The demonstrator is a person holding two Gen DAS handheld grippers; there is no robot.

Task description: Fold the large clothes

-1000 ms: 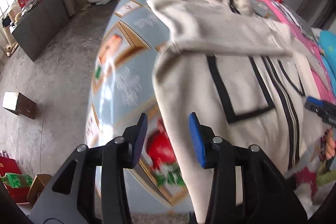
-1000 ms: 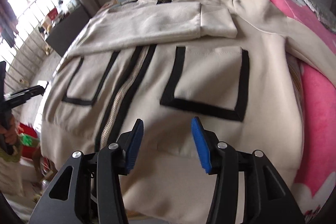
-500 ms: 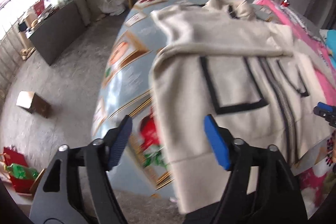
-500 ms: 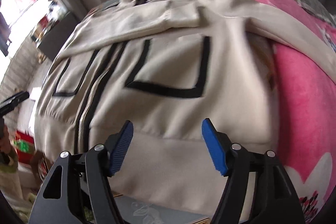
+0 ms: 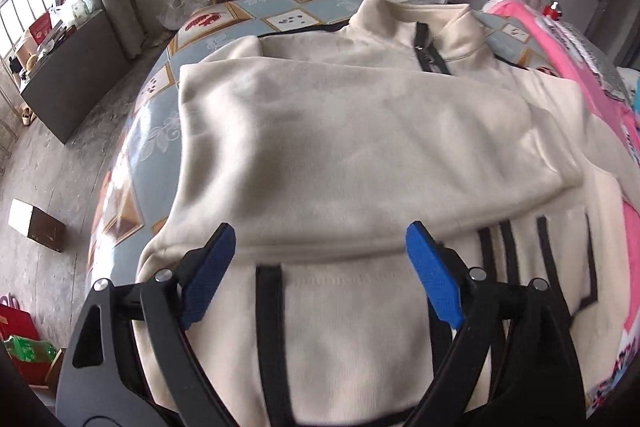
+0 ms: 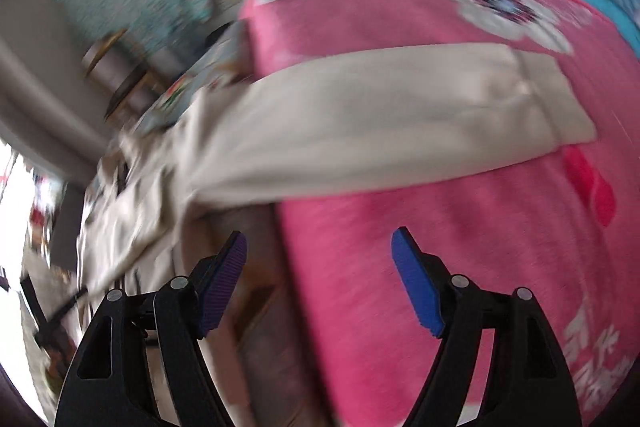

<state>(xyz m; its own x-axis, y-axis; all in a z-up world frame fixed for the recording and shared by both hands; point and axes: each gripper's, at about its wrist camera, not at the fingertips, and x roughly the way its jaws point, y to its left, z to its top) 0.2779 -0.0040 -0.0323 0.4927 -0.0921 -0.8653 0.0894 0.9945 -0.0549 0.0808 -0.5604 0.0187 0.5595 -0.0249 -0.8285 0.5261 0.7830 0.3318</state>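
Cream jacket lies flat on the patterned bed, one sleeve folded across its chest; its hem is cut off below; right view's a blur, other sleeve draped on the pink blanket; left gripper and right gripper both opening, holding nothing.

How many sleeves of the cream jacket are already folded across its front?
1. One sleeve lies folded across the jacket's chest, above the pockets. The other sleeve is still stretched out sideways over the pink blanket.
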